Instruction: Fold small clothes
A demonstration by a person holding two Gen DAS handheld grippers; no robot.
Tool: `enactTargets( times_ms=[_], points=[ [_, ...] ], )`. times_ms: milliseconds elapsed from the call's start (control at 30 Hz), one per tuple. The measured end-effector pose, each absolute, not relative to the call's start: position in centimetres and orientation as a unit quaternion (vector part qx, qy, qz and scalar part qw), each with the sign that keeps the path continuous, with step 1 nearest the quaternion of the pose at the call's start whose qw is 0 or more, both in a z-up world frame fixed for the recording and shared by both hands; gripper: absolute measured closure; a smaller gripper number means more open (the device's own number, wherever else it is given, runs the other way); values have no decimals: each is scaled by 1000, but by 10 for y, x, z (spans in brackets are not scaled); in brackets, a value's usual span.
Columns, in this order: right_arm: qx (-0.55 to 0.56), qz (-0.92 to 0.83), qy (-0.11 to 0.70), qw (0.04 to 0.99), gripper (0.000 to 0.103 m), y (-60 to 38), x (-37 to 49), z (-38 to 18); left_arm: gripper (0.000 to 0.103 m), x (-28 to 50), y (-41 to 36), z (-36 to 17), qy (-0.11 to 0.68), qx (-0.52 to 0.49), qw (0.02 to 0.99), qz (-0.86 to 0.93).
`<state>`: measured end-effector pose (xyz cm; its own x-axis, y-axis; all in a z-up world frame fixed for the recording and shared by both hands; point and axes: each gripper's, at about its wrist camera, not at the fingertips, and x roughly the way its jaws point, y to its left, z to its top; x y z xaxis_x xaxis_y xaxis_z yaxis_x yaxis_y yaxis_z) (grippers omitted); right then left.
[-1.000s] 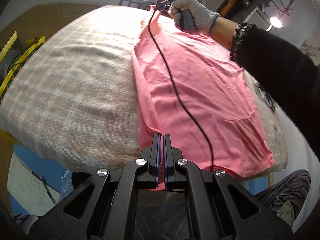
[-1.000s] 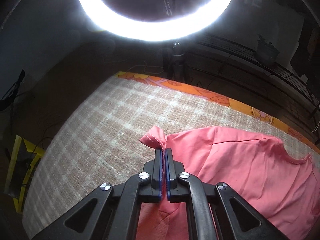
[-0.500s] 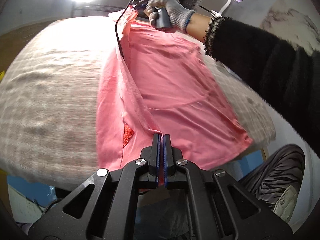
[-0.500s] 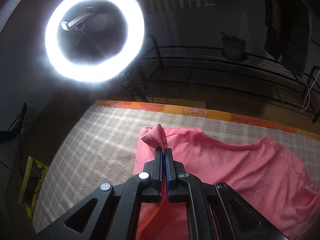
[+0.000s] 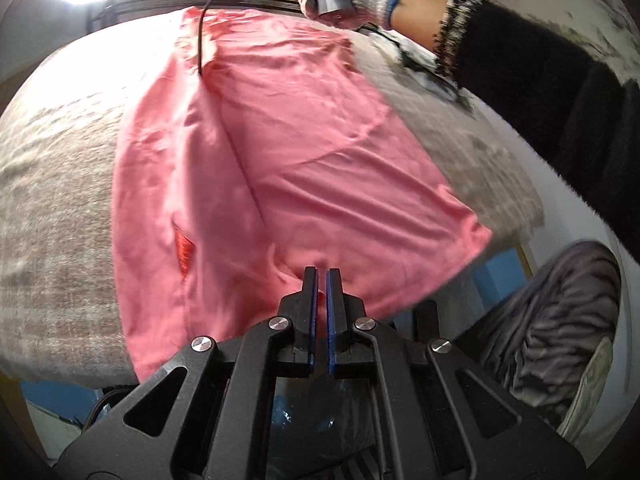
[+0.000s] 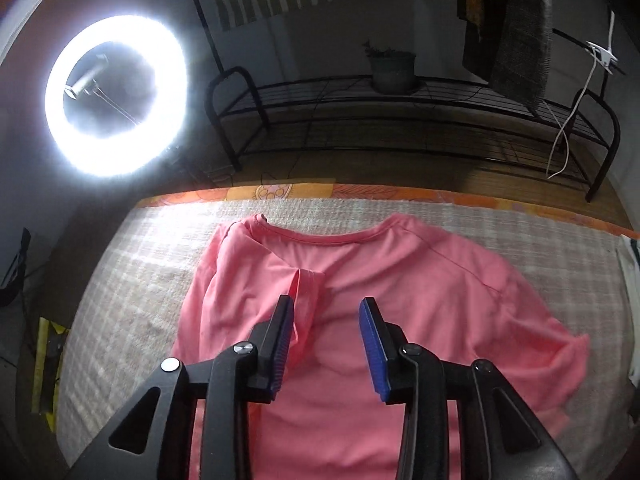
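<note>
Right wrist view: pink T-shirt (image 6: 400,300) spread flat on checked bedcover (image 6: 140,280), neckline far, one sleeve (image 6: 308,284) folded inward onto the body. Right gripper (image 6: 326,332) spread wide just above that sleeve, holding nothing. Left wrist view: left gripper (image 5: 321,280) at the near hem, blades almost together, a sliver of pink between; grip uncertain. Likely step: first side fold just laid. Next, probably: taking the opposite sleeve (image 6: 560,344) and hem, folding inward.
</note>
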<state>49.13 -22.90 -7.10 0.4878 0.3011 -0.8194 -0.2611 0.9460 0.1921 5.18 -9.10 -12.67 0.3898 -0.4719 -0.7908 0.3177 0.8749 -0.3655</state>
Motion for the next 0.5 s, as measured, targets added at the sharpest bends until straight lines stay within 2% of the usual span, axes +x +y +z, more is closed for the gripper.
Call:
enactTargets(
  times_ms=[333,500],
  points=[
    [84,195,446,869,66,-317,354,1,100,11,-51,-89,432,-81,860,-261],
    [90,215,438,868,65,-343,268,22,100,14,-3,-99,441,-134,864,-202]
  ],
)
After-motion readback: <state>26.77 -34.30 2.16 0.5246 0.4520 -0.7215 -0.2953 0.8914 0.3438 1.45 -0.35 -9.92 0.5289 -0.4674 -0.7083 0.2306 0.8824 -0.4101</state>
